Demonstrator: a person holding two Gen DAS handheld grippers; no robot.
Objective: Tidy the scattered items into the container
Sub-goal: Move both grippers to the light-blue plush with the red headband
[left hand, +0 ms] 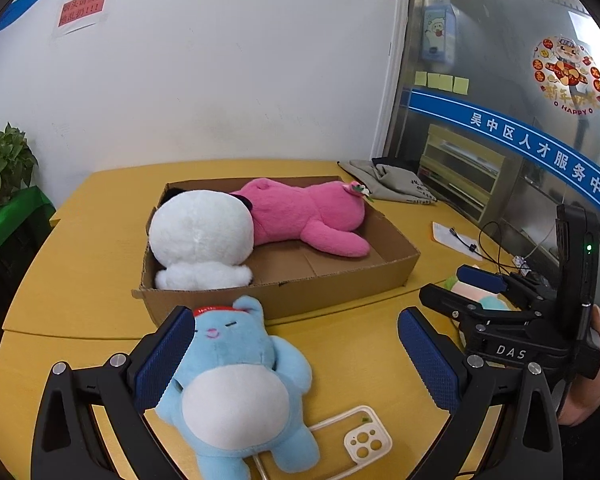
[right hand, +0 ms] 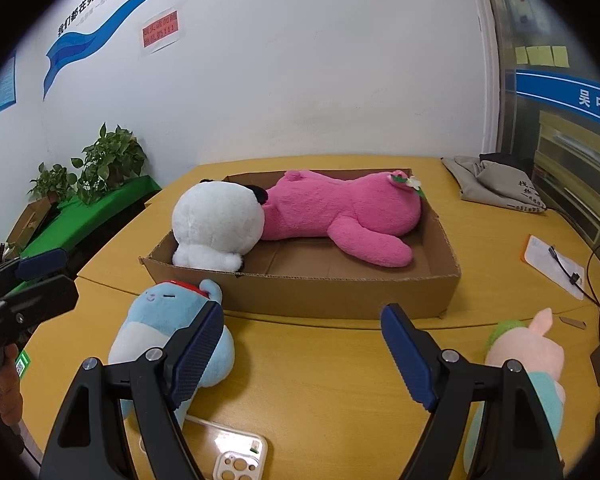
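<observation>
We find the shallow brown cardboard box (right hand: 340,292) open-topped; its left end is filled by a white round plush (right hand: 216,224), its far side by a pink plush bear (right hand: 340,216), leaving bare floor along the near right. On the yellow wooden table (right hand: 320,360), bare surface lies between a blue plush cat (left hand: 236,384) and a pink-eared plush (right hand: 524,356). A clear phone case (left hand: 366,438) lies near the front edge.

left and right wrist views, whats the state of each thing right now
cardboard box: open, part filled
white plush: in box
pink plush: lying in box
blue plush: on table, outside box
pig plush: on table, outside box
phone case: on table
left gripper: open, empty
right gripper: open, empty
</observation>
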